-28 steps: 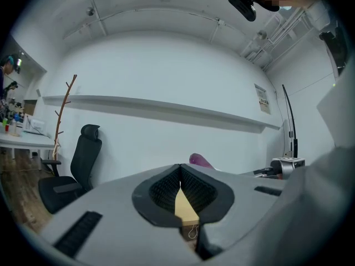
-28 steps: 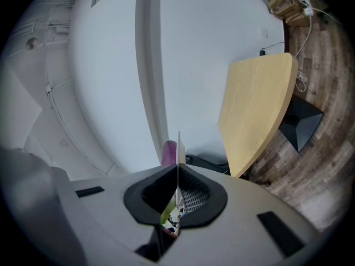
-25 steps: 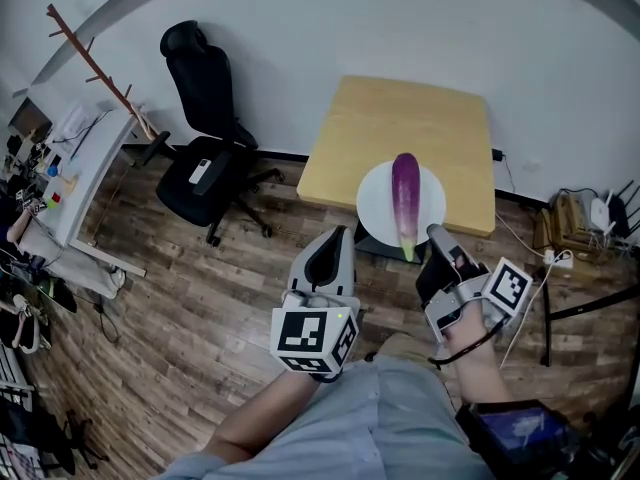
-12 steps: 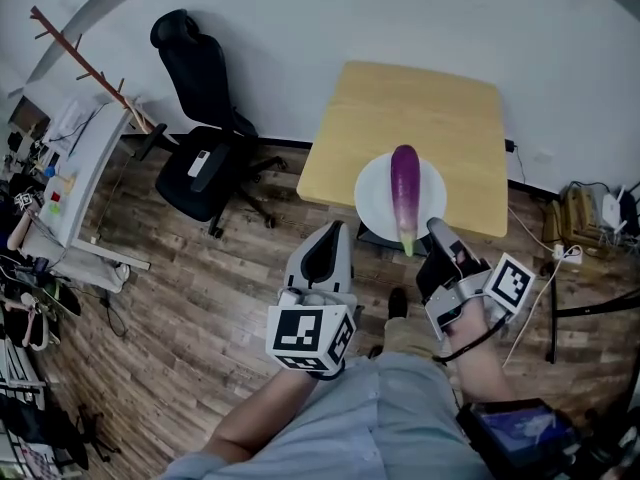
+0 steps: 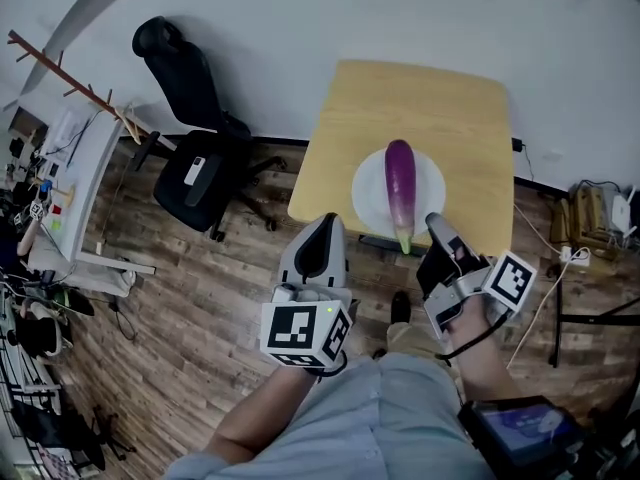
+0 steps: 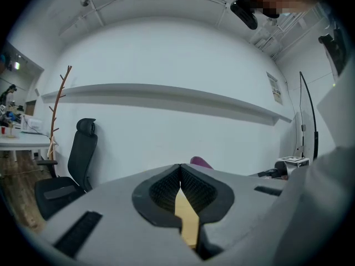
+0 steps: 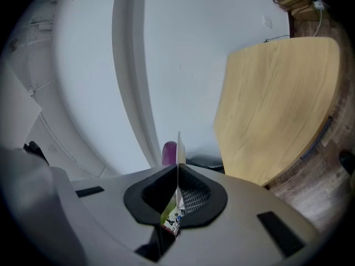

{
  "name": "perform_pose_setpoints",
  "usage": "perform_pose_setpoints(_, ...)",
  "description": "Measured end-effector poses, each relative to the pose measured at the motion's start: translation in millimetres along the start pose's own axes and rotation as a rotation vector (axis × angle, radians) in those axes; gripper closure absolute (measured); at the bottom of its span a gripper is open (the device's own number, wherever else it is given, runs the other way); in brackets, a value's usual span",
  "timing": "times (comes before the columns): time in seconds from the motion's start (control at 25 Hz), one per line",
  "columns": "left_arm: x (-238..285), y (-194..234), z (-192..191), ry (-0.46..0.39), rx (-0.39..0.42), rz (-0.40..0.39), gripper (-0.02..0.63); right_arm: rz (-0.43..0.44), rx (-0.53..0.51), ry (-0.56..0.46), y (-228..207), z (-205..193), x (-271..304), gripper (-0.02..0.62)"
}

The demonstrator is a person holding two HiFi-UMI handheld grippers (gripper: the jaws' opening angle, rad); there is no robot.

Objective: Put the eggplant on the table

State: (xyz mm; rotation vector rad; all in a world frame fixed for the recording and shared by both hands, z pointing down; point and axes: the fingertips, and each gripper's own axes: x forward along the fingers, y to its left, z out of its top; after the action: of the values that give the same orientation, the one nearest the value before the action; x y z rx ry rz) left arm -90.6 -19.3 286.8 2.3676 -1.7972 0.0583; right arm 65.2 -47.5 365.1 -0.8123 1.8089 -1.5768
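Purple eggplant [image 5: 400, 181] lies lengthwise on the white plate [image 5: 433, 184].

A black office chair [image 5: 190, 138] stands on the wood-plank floor [image 5: 170, 318] near the white wall [image 5: 300, 18], with a small white object [image 5: 199, 170] on its seat. To its left, a wooden coat rack [image 5: 75, 76] stands beside a cluttered white table [image 5: 88, 158]. Cables [image 5: 560, 268] trail at the far right.

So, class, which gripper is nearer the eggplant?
Right. The right gripper clamps the plate rim just right of the eggplant; the left gripper hangs apart, lower left of it.
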Motion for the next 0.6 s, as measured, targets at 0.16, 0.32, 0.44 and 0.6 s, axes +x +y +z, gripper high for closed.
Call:
perform_pose_setpoints(0.16, 32, 6, 8, -0.001, 0.0, 0.024, 0.6, 0.0, 0.007, 0.016, -3, 24, 22, 0.588)
perform_pose_setpoints(0.32, 60, 9, 17, -0.01, 0.005, 0.043, 0.6, 0.006, 0.006, 0.031, -2, 48, 45, 0.588)
perform_pose_setpoints(0.44, 69, 8, 24, -0.024, 0.012, 0.057, 0.6, 0.012, 0.0, 0.045, -1, 58, 54, 0.588)
perform_pose_setpoints(0.6, 77, 9, 33, -0.047, 0.017, 0.078, 0.6, 0.019, -0.006, 0.061, 1, 70, 68, 0.588)
